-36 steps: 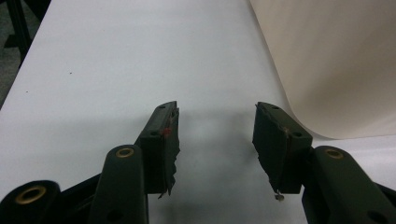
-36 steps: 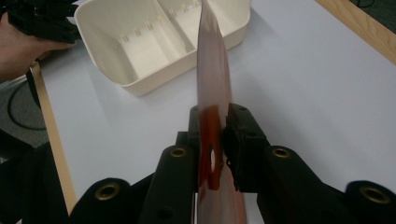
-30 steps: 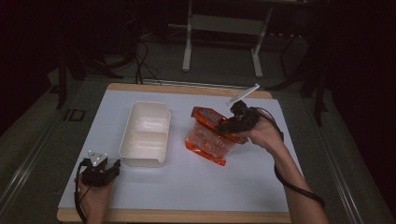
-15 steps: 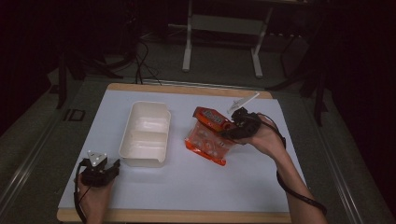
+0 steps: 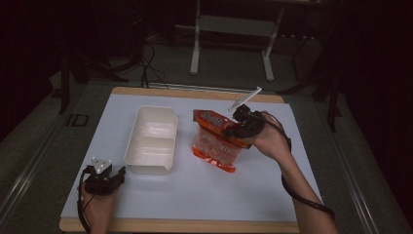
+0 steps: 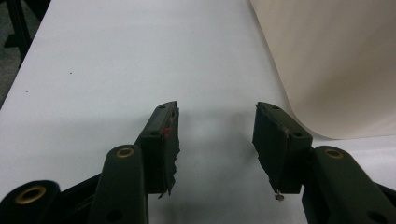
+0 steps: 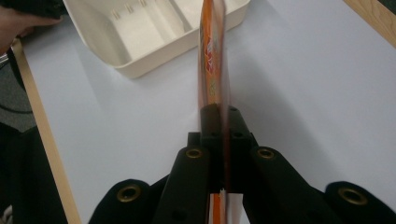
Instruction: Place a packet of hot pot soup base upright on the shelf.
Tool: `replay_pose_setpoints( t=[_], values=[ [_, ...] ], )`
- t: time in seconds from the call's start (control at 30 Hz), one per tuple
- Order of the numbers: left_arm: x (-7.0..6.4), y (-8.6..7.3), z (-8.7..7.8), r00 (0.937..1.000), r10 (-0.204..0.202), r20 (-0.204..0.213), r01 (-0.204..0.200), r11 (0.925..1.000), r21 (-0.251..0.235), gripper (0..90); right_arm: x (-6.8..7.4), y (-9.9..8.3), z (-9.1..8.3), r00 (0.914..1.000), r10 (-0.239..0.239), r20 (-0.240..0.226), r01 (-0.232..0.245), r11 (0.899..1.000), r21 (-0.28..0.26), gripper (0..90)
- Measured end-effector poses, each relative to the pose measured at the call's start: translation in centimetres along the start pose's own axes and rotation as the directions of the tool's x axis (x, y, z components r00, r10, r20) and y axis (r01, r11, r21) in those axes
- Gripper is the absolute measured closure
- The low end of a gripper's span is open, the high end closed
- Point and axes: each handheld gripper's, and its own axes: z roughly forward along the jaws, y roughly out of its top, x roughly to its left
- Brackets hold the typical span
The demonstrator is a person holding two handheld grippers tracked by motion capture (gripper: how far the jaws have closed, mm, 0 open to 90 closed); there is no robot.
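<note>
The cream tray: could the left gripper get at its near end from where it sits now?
Probably yes. The left gripper rests on the table with jaws open, holding nothing, and the cream tray lies just ahead to its right with bare table between. The orange bag, pinched by the right gripper, is beyond the tray.

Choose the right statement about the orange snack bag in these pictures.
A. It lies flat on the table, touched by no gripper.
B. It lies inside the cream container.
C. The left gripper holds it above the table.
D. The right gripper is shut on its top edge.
D: in the right gripper view the jaws of the right gripper are pressed together on the thin edge of the orange snack bag, which the high view shows beside the cream container, not in it.
</note>
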Motion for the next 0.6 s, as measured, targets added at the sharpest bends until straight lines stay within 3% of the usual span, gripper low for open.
replay_pose_setpoints(
  t=[0.23,0.5,0.6],
  values=[
    [0.0,0.0,0.0,1.0000,0.001,-0.001,-0.001,1.0000,-0.001,50.7,1.0,1.4,0.0,0.9999,0.015,0.000,-0.015,1.000,-0.020,89.9],
    [-0.2,0.1,-0.1,1.0000,0.007,0.007,-0.007,1.0000,-0.001,53.1,2.2,2.9,-0.6,0.9944,0.077,-0.073,-0.084,0.991,-0.105,90.0],
    [-0.2,0.1,-0.1,0.9997,0.012,0.023,-0.012,0.9999,-0.004,58.1,3.0,3.8,-0.8,0.9959,0.053,-0.074,-0.062,0.991,-0.119,89.9]
  ],
)
